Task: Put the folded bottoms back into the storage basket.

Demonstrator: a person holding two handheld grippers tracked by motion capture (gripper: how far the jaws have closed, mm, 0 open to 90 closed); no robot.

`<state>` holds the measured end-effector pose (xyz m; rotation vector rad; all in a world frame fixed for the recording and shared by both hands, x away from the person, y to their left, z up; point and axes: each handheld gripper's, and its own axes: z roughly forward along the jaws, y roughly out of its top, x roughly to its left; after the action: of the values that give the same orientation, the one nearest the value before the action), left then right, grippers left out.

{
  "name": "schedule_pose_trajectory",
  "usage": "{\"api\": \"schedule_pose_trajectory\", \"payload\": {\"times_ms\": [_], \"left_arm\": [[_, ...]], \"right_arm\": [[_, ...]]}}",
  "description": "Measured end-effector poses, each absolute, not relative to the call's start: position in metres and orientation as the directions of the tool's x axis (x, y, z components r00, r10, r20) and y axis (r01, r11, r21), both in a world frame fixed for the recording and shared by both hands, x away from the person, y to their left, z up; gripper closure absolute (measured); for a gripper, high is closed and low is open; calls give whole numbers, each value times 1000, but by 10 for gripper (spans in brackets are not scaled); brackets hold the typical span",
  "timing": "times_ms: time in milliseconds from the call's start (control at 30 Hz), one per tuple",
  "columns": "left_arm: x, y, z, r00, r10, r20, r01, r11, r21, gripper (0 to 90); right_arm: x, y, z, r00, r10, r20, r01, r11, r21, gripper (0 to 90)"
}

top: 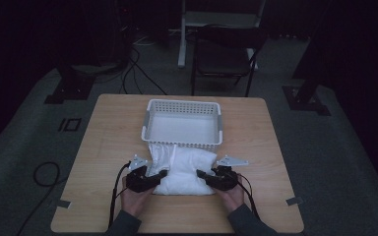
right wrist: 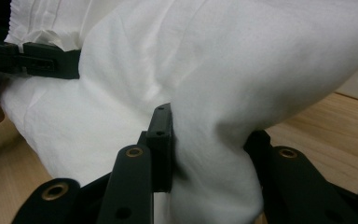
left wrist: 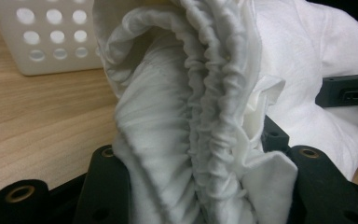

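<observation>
A white garment (top: 183,167) with a gathered elastic edge lies bunched on the wooden table (top: 108,128), just in front of a white perforated basket (top: 182,123). My left gripper (top: 160,174) is shut on the garment's left side; in the left gripper view the ruffled elastic band (left wrist: 205,121) is pinched between the jaws. My right gripper (top: 202,174) is shut on the garment's right side, with smooth white cloth (right wrist: 214,154) squeezed between its jaws. The two grippers face each other across the garment.
The basket stands at the table's middle back and looks empty. Its corner (left wrist: 46,42) shows in the left gripper view. A dark chair (top: 224,54) stands behind the table. Cables (top: 44,174) lie on the floor at the left.
</observation>
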<state>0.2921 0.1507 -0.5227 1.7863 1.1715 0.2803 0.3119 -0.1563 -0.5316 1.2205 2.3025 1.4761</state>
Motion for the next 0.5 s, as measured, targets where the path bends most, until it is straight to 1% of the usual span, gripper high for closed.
{"api": "schedule_pose_trajectory", "payload": {"times_ms": [200, 400, 500], "left_arm": [[289, 152, -516, 520, 802, -293, 580, -80, 811, 526], [287, 153, -510, 526, 797, -295, 573, -76, 816, 526], [288, 152, -504, 535, 797, -281, 562, -88, 822, 525]], "right_arm": [[308, -158, -524, -667, 690, 281, 528, 171, 832, 654], [303, -156, -514, -679, 694, 239, 492, 188, 850, 653], [302, -156, -510, -678, 698, 228, 482, 189, 855, 653]]}}
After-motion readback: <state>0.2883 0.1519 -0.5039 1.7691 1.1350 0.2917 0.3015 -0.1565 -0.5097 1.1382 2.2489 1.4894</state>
